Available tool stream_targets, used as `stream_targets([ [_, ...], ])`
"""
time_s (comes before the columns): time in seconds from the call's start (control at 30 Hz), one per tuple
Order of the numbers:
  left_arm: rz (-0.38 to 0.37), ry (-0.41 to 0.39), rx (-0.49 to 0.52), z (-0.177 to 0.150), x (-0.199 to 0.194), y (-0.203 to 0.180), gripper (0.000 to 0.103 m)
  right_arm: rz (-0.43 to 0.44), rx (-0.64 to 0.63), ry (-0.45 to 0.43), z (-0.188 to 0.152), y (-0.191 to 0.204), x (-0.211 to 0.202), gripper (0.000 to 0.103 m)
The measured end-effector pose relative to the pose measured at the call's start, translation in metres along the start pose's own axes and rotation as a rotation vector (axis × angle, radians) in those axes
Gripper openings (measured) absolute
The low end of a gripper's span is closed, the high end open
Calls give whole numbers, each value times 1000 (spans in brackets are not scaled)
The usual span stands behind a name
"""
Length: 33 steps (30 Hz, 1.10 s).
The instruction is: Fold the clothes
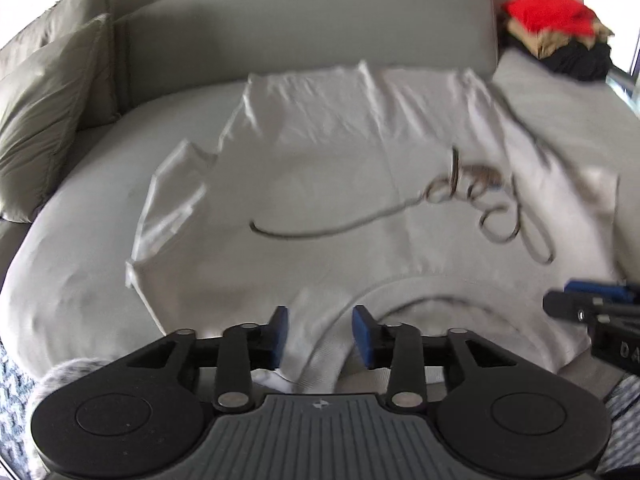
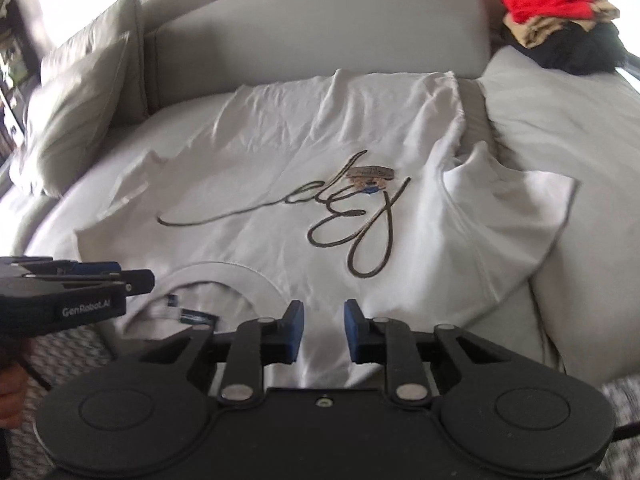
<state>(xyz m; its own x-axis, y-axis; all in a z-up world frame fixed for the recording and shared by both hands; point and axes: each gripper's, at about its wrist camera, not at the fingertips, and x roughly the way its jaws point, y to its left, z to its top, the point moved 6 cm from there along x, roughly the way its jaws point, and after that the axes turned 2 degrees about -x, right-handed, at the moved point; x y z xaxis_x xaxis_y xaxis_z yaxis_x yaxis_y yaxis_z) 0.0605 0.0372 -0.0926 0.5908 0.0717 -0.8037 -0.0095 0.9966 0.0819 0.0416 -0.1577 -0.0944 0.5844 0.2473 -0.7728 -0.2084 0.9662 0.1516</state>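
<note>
A white T-shirt (image 1: 320, 184) with dark script lettering lies spread face up on a grey sofa seat, collar toward me; it also shows in the right wrist view (image 2: 280, 200). My left gripper (image 1: 320, 334) is open, its blue pads either side of the left shoulder by the collar (image 1: 420, 292). My right gripper (image 2: 323, 330) is open over the right shoulder fabric, beside the collar (image 2: 224, 280). Each gripper shows in the other's view: the right one (image 1: 592, 308), the left one (image 2: 80, 284). Both sleeves lie out to the sides.
A pile of red, tan and black clothes (image 1: 560, 36) sits at the far right of the sofa (image 2: 560, 20). Grey cushions (image 1: 48, 100) lean at the left. The grey backrest (image 1: 304, 28) runs behind the shirt. A patterned rug (image 2: 60, 360) lies below.
</note>
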Motion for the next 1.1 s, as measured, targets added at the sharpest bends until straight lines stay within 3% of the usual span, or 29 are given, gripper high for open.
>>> stream_targets([
  [0.1,-5,-16,50,-9,2,-5,33,-12,-14,3,-11,1,4,16],
  [0.17,-26,12,58,-15,-4,-4,33,6,-26,26,-19,2,-5,16],
  [0.3,-60,68,36,-22,-17,-2,34,83,63,102,-33,-11,-28,16],
  [0.37,-78,59,32,-20,-23,-5,34,137,148,67,-30,-24,-41,17],
  [0.4,-85,48,35,-17,-24,-8,34,124,192,23,-24,-37,-46,18],
  [0.53,-93,31,66,-3,-25,-24,37,71,368,-152,2,-92,-67,45],
  [0.6,-104,20,88,5,-25,-35,38,12,478,-187,13,-132,-64,58],
  [0.7,-120,1,105,14,-25,-47,40,-3,630,-199,22,-180,-49,57],
  [0.8,-128,-2,103,15,-22,-53,40,-40,679,-212,29,-214,-31,51],
  [0.9,-144,-18,116,13,-19,-54,40,-42,665,-202,34,-230,-11,40],
  [1.1,-150,-19,95,10,-12,-51,40,-13,532,-179,48,-229,17,40],
])
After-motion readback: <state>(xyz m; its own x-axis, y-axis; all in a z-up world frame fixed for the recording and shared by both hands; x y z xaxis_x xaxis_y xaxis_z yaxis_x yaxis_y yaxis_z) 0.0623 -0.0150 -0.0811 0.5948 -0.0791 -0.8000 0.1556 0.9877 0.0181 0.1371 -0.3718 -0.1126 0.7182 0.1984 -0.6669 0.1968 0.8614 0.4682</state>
